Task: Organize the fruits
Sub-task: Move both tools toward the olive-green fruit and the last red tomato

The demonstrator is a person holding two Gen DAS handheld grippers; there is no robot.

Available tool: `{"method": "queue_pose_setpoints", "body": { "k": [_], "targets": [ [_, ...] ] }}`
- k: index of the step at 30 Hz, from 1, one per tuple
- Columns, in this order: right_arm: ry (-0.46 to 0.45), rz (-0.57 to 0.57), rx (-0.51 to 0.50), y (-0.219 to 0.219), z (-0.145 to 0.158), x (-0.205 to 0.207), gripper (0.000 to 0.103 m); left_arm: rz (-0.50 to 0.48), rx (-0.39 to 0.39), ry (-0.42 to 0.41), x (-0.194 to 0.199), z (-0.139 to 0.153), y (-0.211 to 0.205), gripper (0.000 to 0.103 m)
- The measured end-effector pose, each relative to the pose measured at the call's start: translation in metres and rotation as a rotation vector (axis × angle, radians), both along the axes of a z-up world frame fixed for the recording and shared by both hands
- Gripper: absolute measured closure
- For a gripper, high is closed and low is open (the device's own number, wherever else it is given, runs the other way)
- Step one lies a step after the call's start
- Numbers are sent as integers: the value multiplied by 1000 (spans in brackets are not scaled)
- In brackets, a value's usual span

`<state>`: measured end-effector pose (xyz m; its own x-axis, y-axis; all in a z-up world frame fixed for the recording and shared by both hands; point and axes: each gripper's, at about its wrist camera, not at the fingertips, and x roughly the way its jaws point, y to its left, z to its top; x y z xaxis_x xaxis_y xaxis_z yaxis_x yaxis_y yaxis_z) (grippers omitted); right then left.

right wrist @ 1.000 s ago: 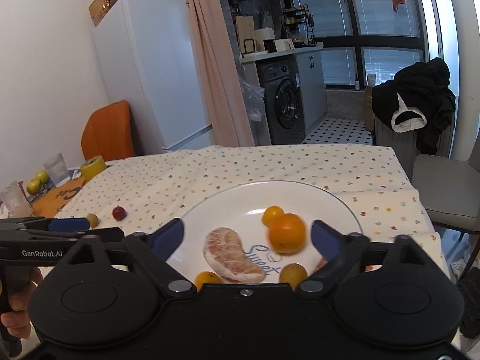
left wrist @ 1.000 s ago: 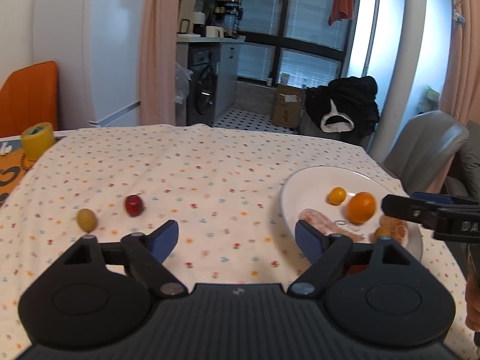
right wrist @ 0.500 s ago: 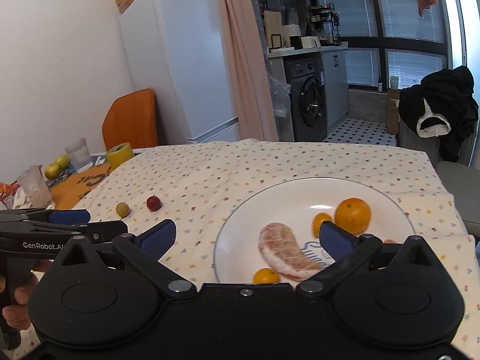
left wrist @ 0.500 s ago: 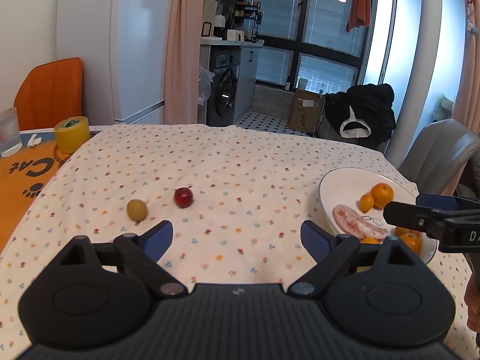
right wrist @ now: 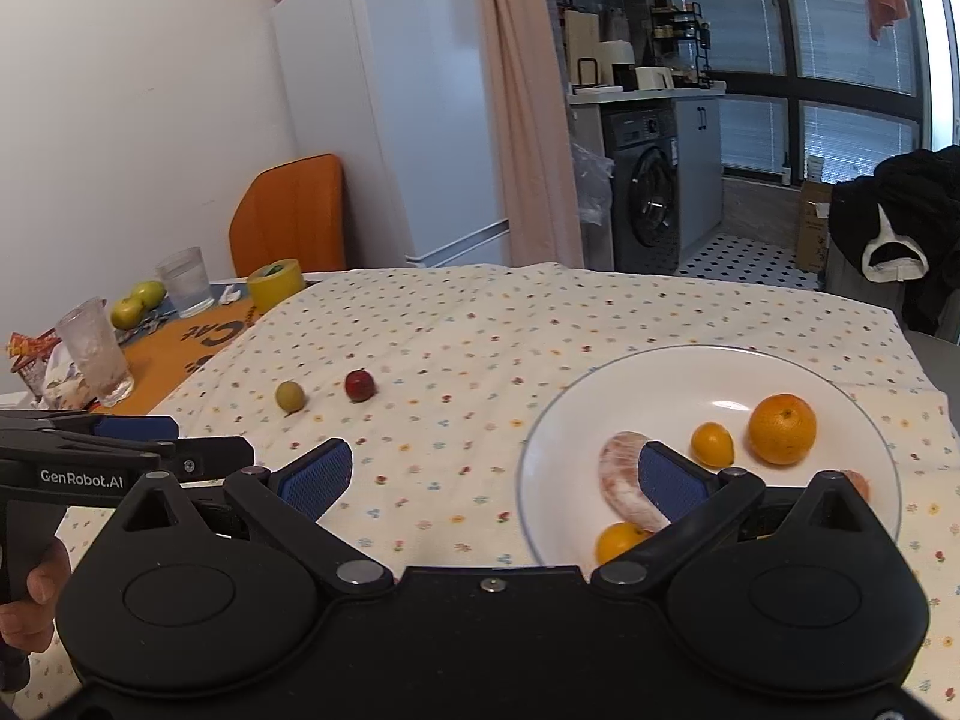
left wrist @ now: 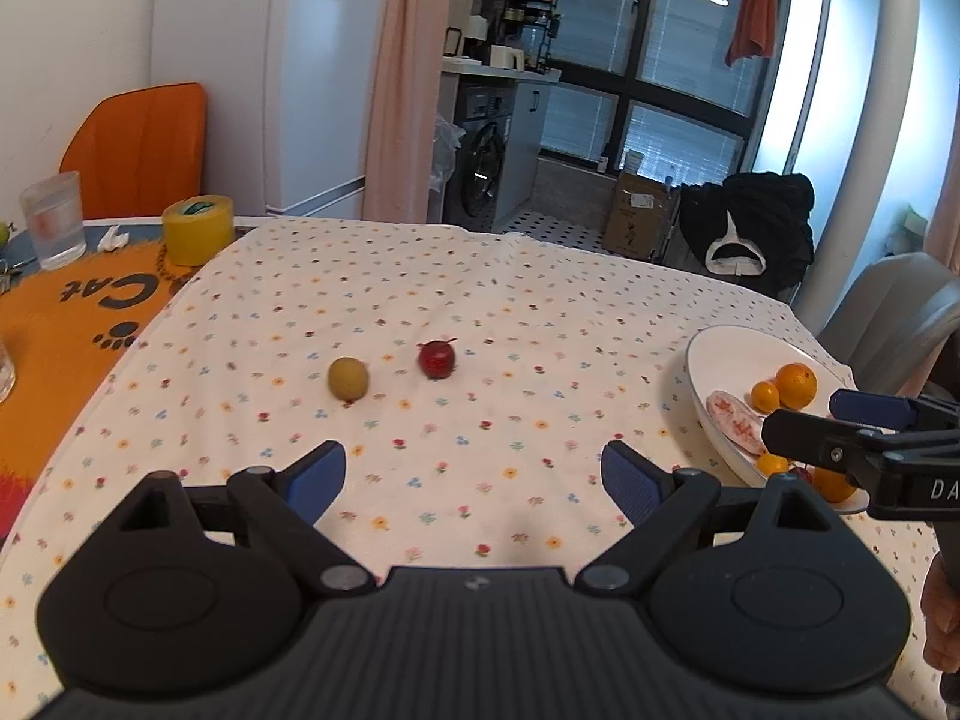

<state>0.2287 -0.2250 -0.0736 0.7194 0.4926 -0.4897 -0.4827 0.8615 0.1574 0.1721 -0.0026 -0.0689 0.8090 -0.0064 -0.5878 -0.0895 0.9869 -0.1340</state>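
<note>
Hidden, cropped and unreadable parts

In the left view the right gripper (left wrist: 864, 420) covers the plate's (left wrist: 702, 360) near rim and part of 2 fruits there, and its label is cut at the frame edge after "DA"; in the right view the right gripper's own finger (right wrist: 672, 480) hides the middle of the peeled segment (right wrist: 618, 468), and its body masks the plate's near edge and much of a reddish fruit (right wrist: 855, 480); the snack packet (right wrist: 30, 354) is too small to read.
</note>
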Motion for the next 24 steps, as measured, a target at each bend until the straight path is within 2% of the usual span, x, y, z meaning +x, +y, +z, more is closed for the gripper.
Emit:
{"method": "queue_pose_setpoints", "body": {
  "k": [13,24],
  "targets": [
    [0,60,4,25,4,-5,0,18,-24,-14,-13,4,24,12],
    [-20,109,-23,52,4,1,0,71,7,-10,-9,2,38,12]
  ]
}}
